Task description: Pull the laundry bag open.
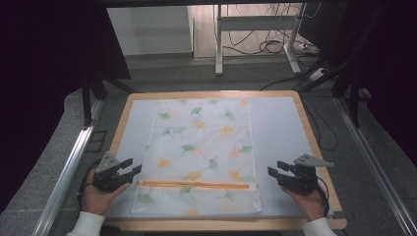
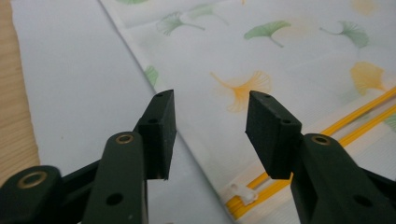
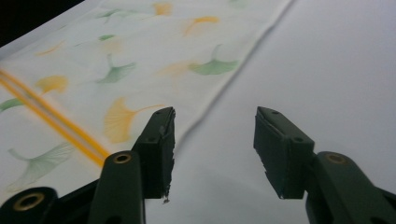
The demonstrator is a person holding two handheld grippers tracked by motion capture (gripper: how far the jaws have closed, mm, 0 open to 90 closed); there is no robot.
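White leaf-print fabric pouch (image 1: 199, 152), orange zipper (image 1: 196, 185)

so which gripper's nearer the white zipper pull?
Left. The left gripper sits just off the bag's left edge, jaws open, right by the zipper pull. The right gripper is off the bag's right edge, at the zipper's far end.

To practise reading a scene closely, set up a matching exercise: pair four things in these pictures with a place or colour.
Things:
1. left gripper
2. right gripper
3. zip
4. table rim

Descriptions:
A. orange, running across the leaf-print bag
B. pale wood
C. beside the bag's left edge, jaws apart
D. beside the bag's right edge, jaws apart

Pairs: 1-C, 2-D, 3-A, 4-B
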